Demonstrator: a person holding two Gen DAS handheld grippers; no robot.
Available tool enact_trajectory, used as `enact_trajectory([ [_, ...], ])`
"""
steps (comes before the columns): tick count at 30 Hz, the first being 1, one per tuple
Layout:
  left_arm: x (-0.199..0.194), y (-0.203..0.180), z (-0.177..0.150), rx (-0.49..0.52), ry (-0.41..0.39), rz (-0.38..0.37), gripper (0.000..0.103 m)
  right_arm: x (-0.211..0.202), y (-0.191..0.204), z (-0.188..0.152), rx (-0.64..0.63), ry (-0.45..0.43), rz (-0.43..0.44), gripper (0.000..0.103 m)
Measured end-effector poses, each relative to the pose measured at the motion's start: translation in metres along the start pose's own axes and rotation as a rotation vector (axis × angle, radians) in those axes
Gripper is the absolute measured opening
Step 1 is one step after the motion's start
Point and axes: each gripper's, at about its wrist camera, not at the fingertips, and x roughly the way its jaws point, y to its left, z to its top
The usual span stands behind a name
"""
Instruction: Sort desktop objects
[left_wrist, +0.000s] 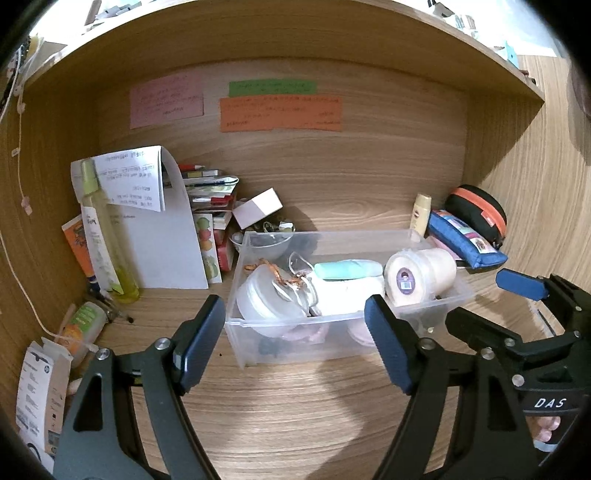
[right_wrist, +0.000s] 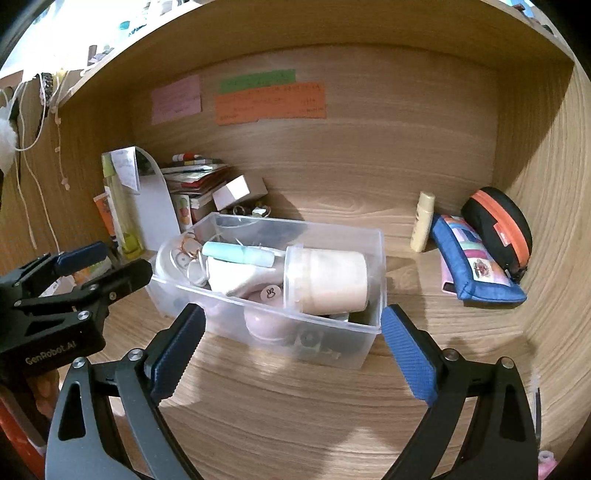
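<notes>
Dim warm light, soft shadows below, heavy fisheye bending, black corners

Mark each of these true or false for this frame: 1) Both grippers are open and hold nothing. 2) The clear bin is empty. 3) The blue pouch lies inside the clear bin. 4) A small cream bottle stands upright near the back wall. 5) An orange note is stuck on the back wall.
1) True: the left gripper and the right gripper stand open in front of the clear bin, with nothing between their pads.
2) False: it holds a large cream spool, a mint tube and other items.
3) False: the blue pouch lies on the desk to the bin's right, against a black case.
4) True: the cream bottle is upright.
5) True: the orange note is there, below a green one.
</notes>
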Motion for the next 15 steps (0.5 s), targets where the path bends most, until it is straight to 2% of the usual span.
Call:
enact_trajectory([
  [15,0.008,0.008,0.0,-0.034,-0.005,0.004,0.08,0.002,0.011,-0.002,-0.041,-0.003,-0.004,0.096],
])
